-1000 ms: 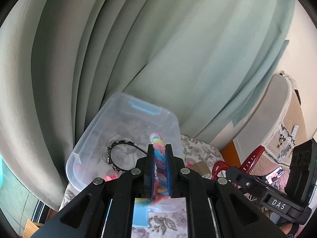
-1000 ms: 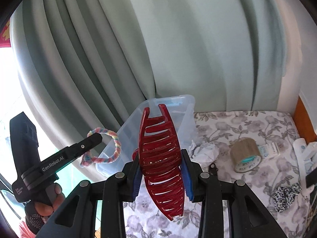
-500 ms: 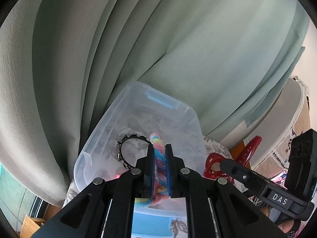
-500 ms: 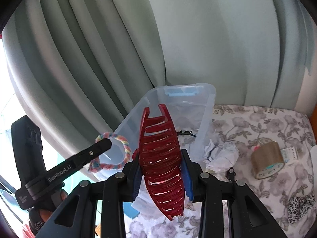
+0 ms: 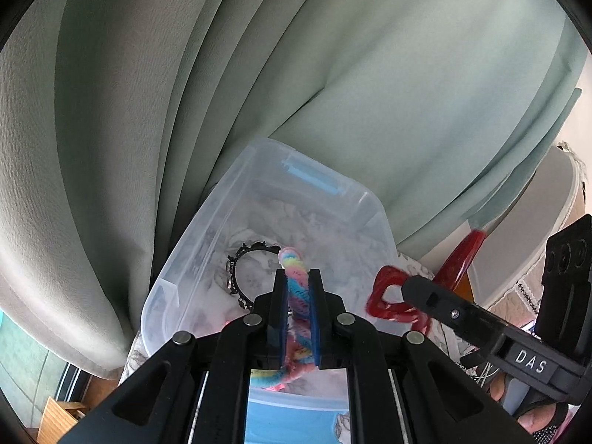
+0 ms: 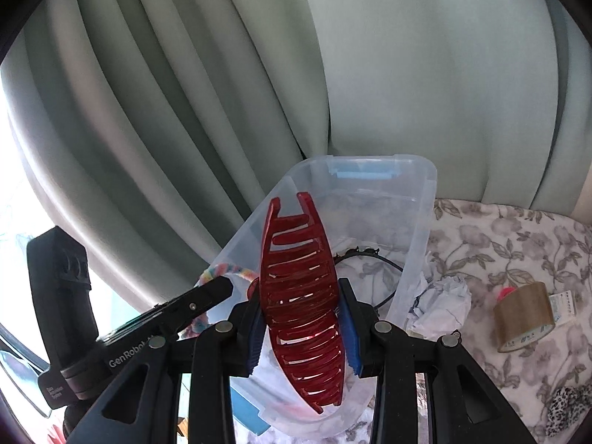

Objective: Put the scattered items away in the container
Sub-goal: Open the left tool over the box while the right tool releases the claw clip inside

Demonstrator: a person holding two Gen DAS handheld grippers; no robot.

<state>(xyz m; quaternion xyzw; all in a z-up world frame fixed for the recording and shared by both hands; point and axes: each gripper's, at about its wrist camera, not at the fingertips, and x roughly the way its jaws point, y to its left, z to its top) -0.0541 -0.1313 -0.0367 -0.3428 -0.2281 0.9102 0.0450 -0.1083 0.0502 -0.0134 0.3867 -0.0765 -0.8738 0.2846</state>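
Note:
A clear plastic bin point(image 5: 259, 199) point(image 6: 418, 214) with blue latches stands on a flowered cloth against a green curtain. A black studded headband point(image 5: 236, 270) point(image 6: 364, 251) lies inside it. My left gripper point(image 5: 299, 277) is shut on a rainbow twisted hair loop point(image 5: 296, 281), held over the bin's near end. My right gripper point(image 6: 301, 318) is shut on a large red claw hair clip point(image 6: 299, 296), which hangs over the bin's near rim. In the left wrist view the red clip point(image 5: 458, 259) shows at the right in the other gripper. The hair loop point(image 6: 222, 270) shows left of the clip.
On the flowered cloth point(image 6: 499, 229) right of the bin lie crumpled white paper point(image 6: 444, 296), a roll of brown tape point(image 6: 523, 314), a small label card point(image 6: 564, 305) and a leopard-print scrunchie point(image 6: 566, 403). The curtain point(image 5: 296, 74) hangs close behind the bin.
Both grippers have moved closer to the bin, which now looks larger and nearer under them. The red clip and the hair loop stay gripped as before.

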